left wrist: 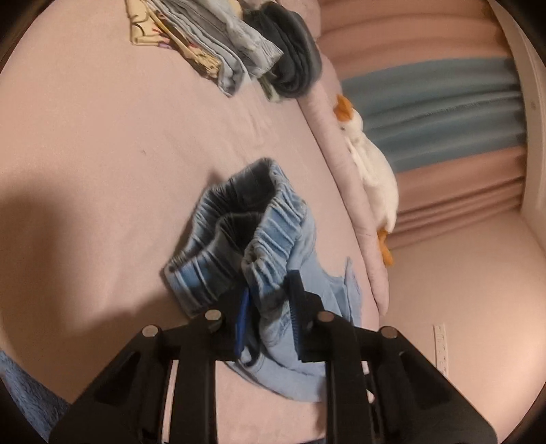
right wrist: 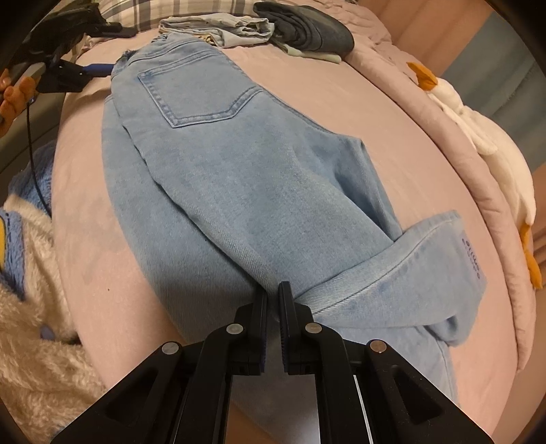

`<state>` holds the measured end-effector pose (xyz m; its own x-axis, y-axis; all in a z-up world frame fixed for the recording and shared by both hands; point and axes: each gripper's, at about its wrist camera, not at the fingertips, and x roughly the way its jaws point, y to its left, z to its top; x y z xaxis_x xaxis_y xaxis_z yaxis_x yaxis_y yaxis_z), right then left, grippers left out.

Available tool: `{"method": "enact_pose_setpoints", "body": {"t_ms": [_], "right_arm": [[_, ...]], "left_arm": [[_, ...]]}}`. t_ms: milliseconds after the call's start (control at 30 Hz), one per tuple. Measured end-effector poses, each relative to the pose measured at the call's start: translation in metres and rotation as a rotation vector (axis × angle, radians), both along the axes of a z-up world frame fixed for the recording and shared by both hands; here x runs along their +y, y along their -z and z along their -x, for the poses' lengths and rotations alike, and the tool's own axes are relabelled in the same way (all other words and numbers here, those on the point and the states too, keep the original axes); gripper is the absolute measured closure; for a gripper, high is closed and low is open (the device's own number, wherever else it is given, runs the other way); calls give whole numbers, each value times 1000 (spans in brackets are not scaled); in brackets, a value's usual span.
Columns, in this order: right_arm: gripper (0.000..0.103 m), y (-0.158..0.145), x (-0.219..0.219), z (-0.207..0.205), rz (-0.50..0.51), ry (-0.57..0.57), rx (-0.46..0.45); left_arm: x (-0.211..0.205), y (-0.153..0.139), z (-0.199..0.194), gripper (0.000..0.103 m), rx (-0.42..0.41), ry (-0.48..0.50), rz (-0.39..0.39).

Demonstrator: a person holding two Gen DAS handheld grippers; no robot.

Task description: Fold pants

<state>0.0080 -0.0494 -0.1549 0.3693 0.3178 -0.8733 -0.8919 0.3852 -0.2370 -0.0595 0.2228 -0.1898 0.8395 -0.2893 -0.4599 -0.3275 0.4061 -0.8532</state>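
Note:
Light blue jeans (right wrist: 239, 177) lie lengthwise on the pink bed, back pocket up, waistband at the far end. A cuffed leg end (right wrist: 426, 266) is turned over at the near right. My right gripper (right wrist: 273, 297) is shut on the leg fabric near the cuff. In the left wrist view my left gripper (left wrist: 269, 300) is shut on the jeans (left wrist: 259, 246) at the gathered elastic waistband, bunched between its jaws. The left gripper also shows in the right wrist view (right wrist: 99, 70) at the waistband.
A stack of folded clothes (right wrist: 259, 27) sits at the far end of the bed; it shows in the left wrist view too (left wrist: 239, 44). A white plush duck (right wrist: 494, 150) lies along the right edge. A fluffy blue and cream blanket (right wrist: 37, 307) lies left.

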Motion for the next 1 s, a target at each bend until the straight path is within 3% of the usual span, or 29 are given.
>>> {"method": "enact_pose_setpoints", "body": {"t_ms": [100, 267, 467, 500, 567, 700, 767, 867, 1000], "right_arm": [[96, -9, -3, 3, -21, -12, -24], [96, -26, -14, 15, -23, -49, -54], [96, 0, -9, 28, 46, -87, -41], [96, 3, -7, 30, 55, -92, -51], [96, 4, -7, 29, 55, -80, -43], [94, -12, -18, 14, -41, -8, 77], [88, -26, -29, 6, -150, 25, 170], [88, -33, -40, -11, -288, 79, 285], [88, -7, -28, -20, -216, 156, 315]], "left_arm": [[-2, -10, 6, 84, -13, 1, -49], [-5, 2, 9, 84, 78, 33, -116], [-2, 10, 2, 79, 128, 36, -152], [-3, 6, 3, 74, 138, 38, -169], [-2, -5, 5, 48, 182, 11, -243], [6, -29, 23, 43, 176, -65, -350], [2, -39, 23, 43, 153, -59, -383], [-27, -50, 4, 43, 92, 48, -422], [-82, -42, -36, 43, 63, 263, -433]]}}
